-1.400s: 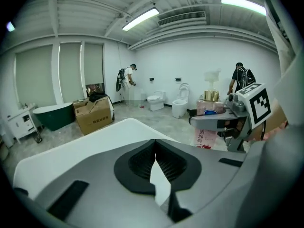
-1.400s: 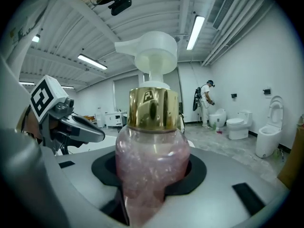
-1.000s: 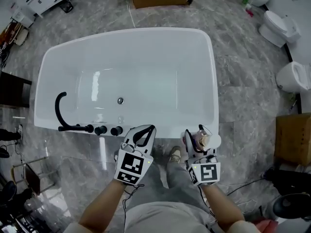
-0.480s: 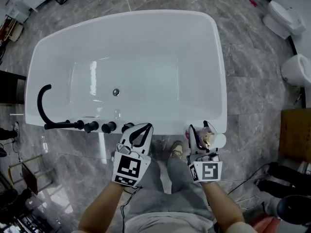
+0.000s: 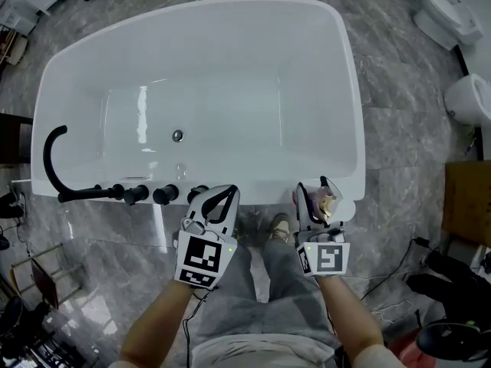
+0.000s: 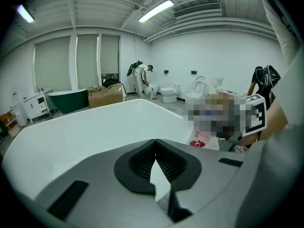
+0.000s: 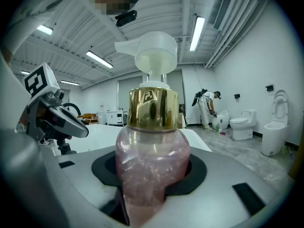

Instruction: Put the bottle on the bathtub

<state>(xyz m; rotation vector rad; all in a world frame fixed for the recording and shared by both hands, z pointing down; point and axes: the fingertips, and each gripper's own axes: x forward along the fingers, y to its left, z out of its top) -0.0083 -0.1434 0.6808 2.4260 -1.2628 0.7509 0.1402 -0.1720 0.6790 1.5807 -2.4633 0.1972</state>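
A clear pink pump bottle with a gold collar and white pump head stands upright between the jaws of my right gripper, which is shut on it. From above, the bottle and right gripper hover at the near right corner of the white bathtub, over its rim. My left gripper is shut with nothing in it, its tips at the tub's near rim. In the left gripper view its jaws meet in front of the tub's white rim.
A black curved faucet and black knobs sit on the tub's near left rim. Toilets stand at the far right, a cardboard box to the right. My shoe rests on the grey marble floor. A person bends far off.
The tub has drawn closer and lower in the head view. Both grippers now reach its near rim, and the bottle stays held in the right one.
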